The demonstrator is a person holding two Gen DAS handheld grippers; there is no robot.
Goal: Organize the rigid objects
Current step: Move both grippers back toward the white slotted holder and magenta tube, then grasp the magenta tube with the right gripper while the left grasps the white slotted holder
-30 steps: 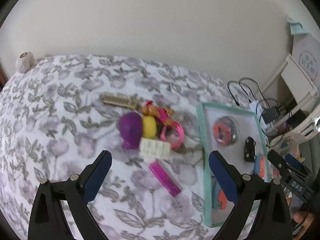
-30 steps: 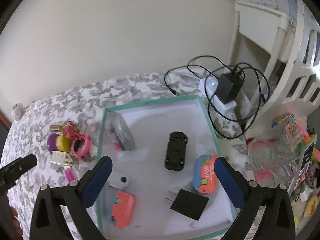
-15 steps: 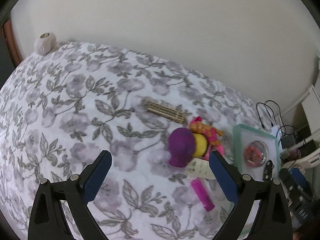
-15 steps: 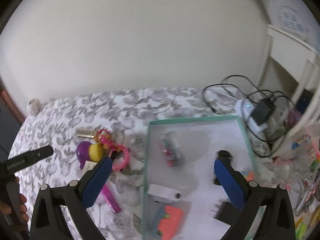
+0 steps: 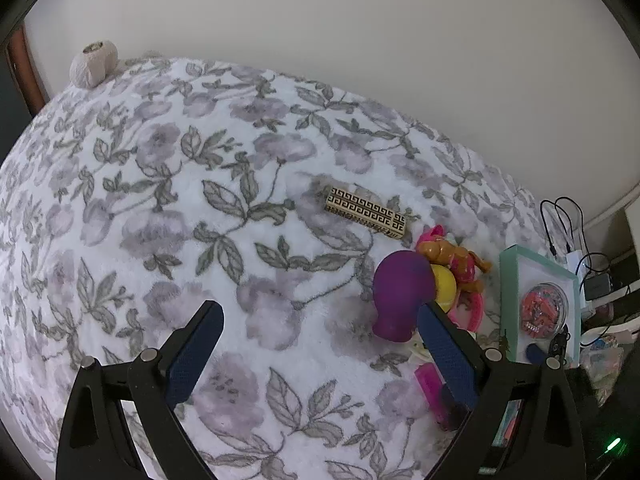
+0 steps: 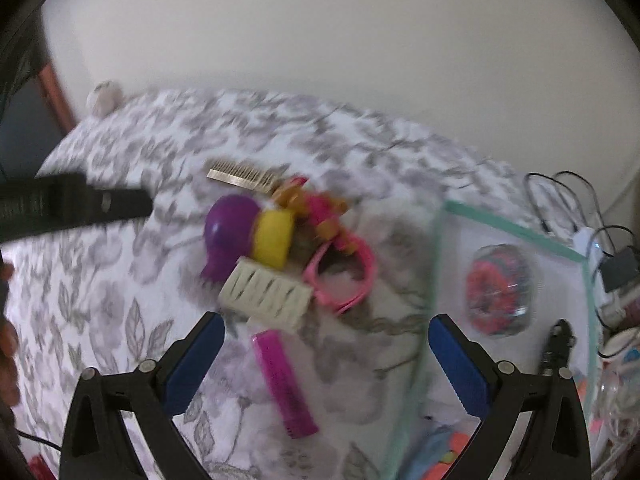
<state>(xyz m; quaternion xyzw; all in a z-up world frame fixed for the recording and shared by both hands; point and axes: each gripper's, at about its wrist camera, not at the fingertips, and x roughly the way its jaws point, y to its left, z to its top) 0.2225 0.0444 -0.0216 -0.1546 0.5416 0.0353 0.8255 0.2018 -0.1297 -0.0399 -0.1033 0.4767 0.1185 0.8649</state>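
While the floral bed (image 5: 168, 184) fills most of both frames, the tray (image 6: 516, 240) sits at the right and the toy pile at centre. Both claws, left (image 5: 318, 354) and right (image 6: 326, 356), hang open and empty. The pink comb (image 6: 282, 380), low centre, looks light, stiff and thin; grip it across its spine. Blur hides its teeth.
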